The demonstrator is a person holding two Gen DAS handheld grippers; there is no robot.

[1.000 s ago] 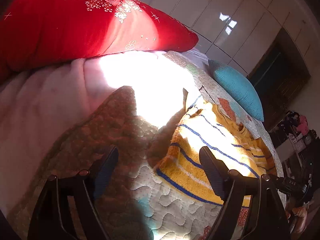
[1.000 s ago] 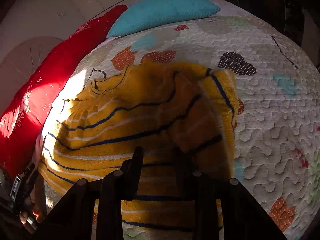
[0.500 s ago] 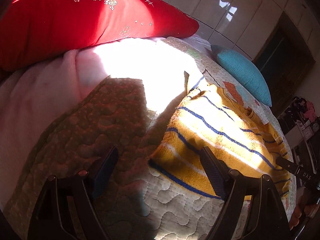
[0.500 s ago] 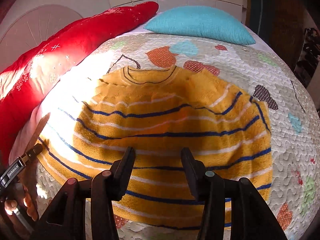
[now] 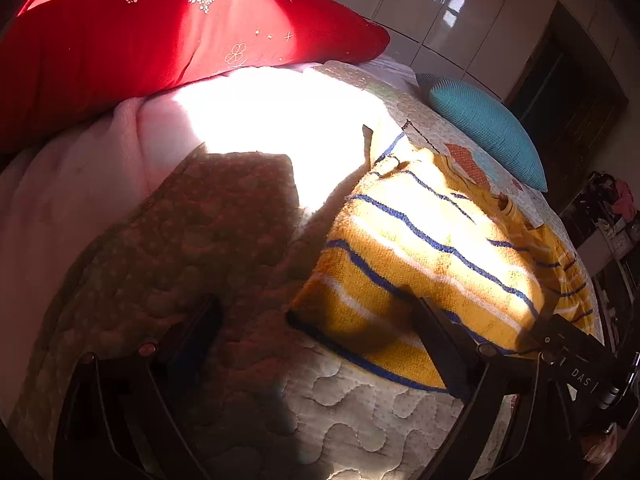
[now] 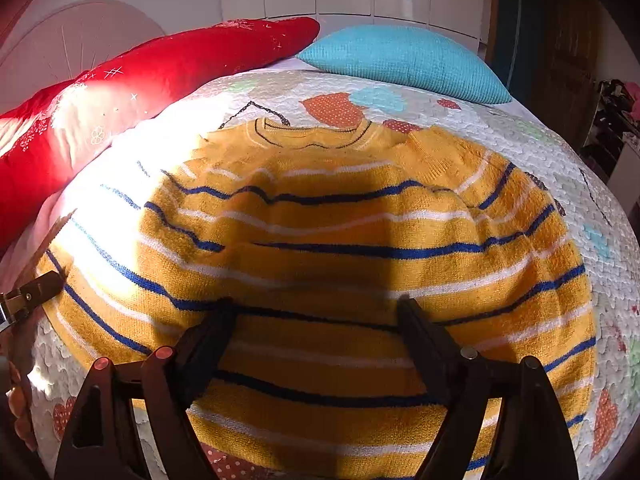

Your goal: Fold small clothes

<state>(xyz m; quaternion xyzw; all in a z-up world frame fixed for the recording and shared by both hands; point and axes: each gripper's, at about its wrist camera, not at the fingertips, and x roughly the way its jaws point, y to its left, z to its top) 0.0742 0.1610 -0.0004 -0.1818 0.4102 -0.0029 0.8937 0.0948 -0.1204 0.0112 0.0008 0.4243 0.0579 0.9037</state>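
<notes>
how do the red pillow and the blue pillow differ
The red pillow is long, smooth and shiny with white flower embroidery; the blue pillow is shorter, plain and ribbed. Sun falls on part of the red one, while the blue one lies in shade. Both lie at the head of the bed, beyond the sweater.

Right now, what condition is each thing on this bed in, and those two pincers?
Striped sweater: lying on the quilt, sleeves folded in, not held.
Left gripper: open, jaws just widened, nothing gripped.
Right gripper: open over the sweater, jaws just spread.
Red pillow: lying beside the teal pillow.
</notes>
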